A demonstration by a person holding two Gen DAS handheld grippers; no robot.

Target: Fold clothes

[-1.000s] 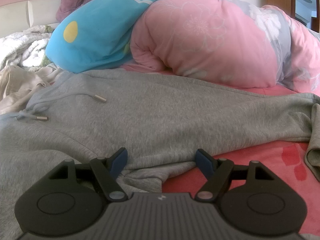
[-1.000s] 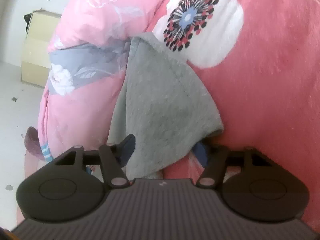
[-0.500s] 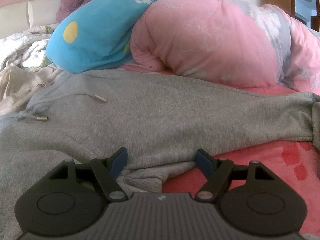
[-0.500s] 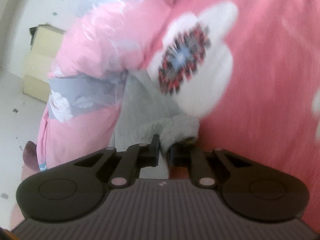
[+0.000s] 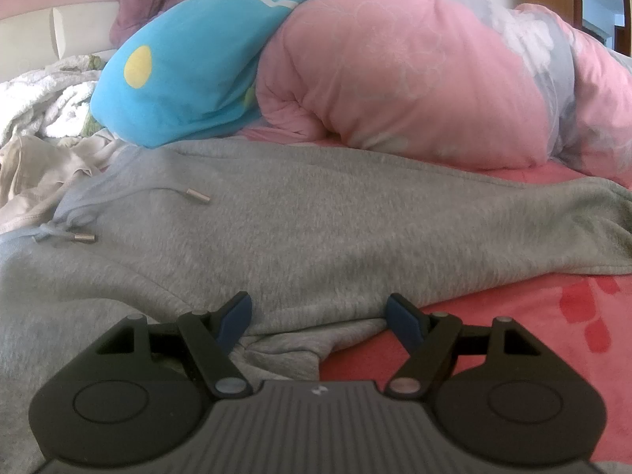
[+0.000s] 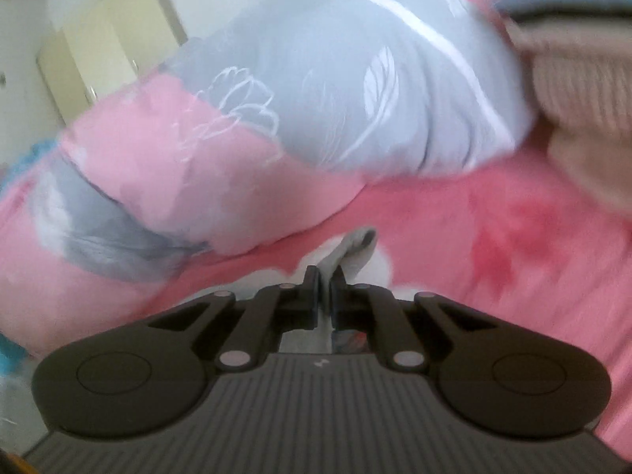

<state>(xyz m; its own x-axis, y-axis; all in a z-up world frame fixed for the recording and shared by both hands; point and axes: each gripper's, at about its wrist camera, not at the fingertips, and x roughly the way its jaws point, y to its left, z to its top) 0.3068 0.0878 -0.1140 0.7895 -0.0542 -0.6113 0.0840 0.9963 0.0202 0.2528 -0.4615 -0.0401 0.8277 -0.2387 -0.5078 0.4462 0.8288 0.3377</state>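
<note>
Grey sweatpants (image 5: pixel 316 237) beyond wide-spread left tool (image 5: pixel 318 318), hem pinched in right tool (image 6: pixel 324 276).

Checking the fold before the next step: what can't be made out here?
- Left wrist view: the trousers' right cuff, cut off by the frame edge.
- Right wrist view: how much grey cloth the shut right gripper holds, hidden by its body; the scene is motion-blurred.
</note>
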